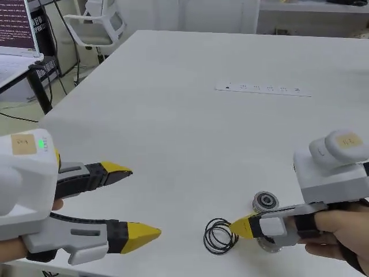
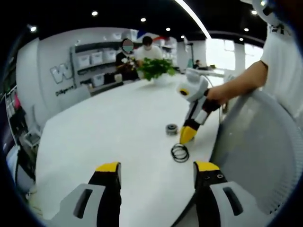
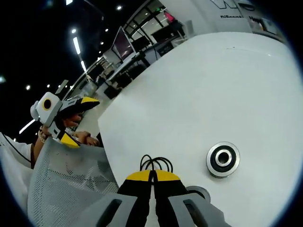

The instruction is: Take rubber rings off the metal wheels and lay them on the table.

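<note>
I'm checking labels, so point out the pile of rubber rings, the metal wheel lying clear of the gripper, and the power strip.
rubber rings [image 1: 218,236]: head view, where the black loops overlap.
metal wheel [image 1: 265,201]: head view, on its dark hub.
power strip [image 1: 262,89]: head view, middle of its white top.

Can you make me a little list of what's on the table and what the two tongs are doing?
Table: white
Rubber rings: black, in a loose pile on the table
Metal wheel: lying flat near the rings, apart from them
Left tongs: open, holding nothing
Right tongs: shut, tips right by the rings
</note>
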`<state>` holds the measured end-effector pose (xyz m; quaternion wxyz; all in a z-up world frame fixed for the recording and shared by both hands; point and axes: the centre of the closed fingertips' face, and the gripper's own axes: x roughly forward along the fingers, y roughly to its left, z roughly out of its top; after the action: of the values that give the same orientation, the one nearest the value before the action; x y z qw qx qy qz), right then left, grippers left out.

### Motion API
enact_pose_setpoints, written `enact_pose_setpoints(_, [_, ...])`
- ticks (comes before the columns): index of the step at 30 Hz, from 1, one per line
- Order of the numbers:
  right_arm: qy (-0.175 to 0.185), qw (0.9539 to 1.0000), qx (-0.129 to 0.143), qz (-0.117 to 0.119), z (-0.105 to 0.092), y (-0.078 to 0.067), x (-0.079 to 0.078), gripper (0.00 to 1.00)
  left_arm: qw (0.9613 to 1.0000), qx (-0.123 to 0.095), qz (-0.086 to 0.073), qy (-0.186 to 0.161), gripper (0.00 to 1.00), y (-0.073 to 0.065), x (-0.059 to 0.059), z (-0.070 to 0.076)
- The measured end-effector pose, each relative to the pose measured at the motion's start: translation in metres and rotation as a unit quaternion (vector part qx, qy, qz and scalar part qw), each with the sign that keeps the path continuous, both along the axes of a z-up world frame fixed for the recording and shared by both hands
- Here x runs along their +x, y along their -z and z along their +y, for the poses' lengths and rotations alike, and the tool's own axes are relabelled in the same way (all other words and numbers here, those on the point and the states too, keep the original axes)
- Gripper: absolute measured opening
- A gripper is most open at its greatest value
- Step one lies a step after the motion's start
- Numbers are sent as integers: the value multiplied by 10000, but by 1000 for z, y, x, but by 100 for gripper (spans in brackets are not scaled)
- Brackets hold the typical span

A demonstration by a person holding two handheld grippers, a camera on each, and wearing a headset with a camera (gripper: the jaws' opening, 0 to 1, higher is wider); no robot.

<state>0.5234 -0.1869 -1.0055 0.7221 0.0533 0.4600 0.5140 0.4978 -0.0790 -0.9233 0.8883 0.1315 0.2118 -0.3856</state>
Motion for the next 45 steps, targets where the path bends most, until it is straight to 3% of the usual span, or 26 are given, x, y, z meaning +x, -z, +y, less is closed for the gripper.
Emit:
enact_pose_setpoints(28, [-27, 9997, -229, -84, -2, 8, 0, 0, 10000, 28, 38, -14, 62, 4, -5, 0])
enact_pose_setpoints(33, [-207, 9985, -366, -361, -2, 9, 0, 0, 10000, 34, 52, -23, 62, 5, -5, 1])
enact_pose_setpoints(37, [-335, 9979, -409, -385, 0, 11, -4, 1, 10000, 49, 67, -3, 62, 6, -6, 1])
enact_pose_setpoints(45, [-475, 9947, -575, -708, -2, 11, -1, 2, 9999, 82, 69, 6, 62, 6, -6, 1])
